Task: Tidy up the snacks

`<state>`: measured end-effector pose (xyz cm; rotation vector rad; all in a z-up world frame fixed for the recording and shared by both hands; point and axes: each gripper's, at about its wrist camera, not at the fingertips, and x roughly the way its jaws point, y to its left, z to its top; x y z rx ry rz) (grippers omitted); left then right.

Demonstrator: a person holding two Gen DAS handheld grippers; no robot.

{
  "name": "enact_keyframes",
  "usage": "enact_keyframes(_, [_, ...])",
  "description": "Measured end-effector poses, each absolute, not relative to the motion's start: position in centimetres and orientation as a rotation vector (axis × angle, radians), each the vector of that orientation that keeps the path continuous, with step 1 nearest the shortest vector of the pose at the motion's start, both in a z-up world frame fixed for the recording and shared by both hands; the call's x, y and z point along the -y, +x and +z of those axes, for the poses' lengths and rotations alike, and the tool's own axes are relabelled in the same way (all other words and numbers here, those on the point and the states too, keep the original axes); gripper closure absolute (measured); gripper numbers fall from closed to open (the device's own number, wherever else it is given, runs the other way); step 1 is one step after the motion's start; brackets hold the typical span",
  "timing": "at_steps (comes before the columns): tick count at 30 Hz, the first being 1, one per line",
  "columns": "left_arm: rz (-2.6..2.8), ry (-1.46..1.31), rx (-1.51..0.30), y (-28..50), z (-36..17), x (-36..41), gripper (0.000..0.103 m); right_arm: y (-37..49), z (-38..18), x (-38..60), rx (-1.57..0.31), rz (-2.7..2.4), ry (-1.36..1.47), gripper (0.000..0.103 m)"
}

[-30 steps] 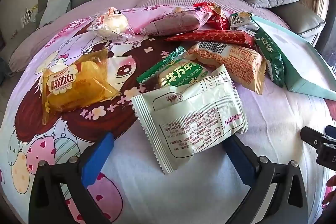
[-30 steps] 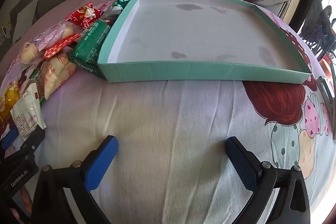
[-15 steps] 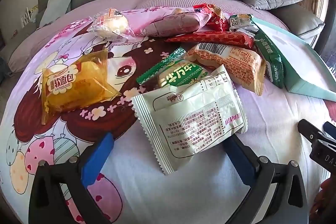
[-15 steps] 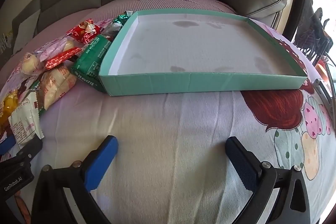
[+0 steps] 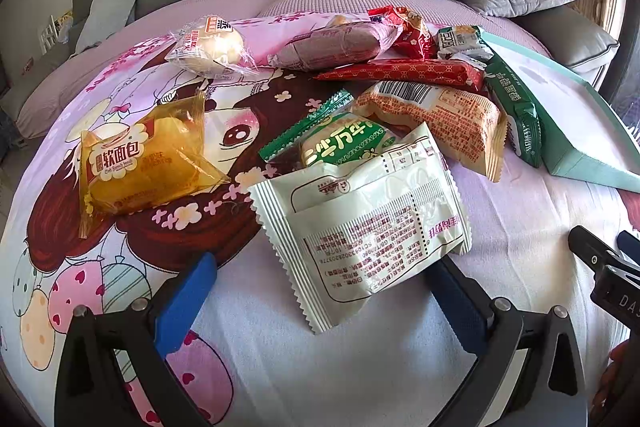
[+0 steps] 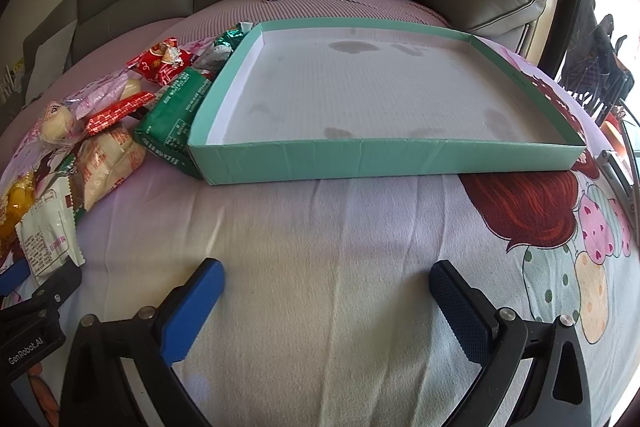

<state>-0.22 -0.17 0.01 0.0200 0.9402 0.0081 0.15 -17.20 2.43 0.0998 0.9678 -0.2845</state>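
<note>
Left gripper (image 5: 320,291) is hovering low over the cartoon bedsheet (image 5: 280,367), fingers spread wide, gripping nothing. The white packet (image 5: 360,223) is lying between the blue pads, its near corner pointing back at the gripper — contact with the right pad can't be told.

Scanning the pile left to right: yellow bread pack (image 5: 140,159) is sitting alone at left; clear-wrapped bun (image 5: 212,47) behind it; green-and-white packet (image 5: 340,143) is tucked partly under the white one; orange-printed packet (image 5: 436,123) just right of that; long red packet (image 5: 404,73) and purple-brown bun pack (image 5: 332,45) further back; dark green packet (image 5: 516,107) is lying against the box's left wall.

Teal box (image 6: 380,159) is sitting on the sheet right of the pile, holding no snacks — stained white floor showing.

Right gripper (image 6: 326,289) is hovering over bare sheet just in front of the box's near wall, fingers wide apart, nothing between them.
</note>
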Motion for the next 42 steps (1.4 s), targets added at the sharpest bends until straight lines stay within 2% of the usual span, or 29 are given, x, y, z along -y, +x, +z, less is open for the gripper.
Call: enact_keyframes(42, [0.005,0.016,-0.933,-0.33,-0.24,0.03,0.000,-0.08,2.14,17.31,-0.966,-0.286,0.092,0.000])
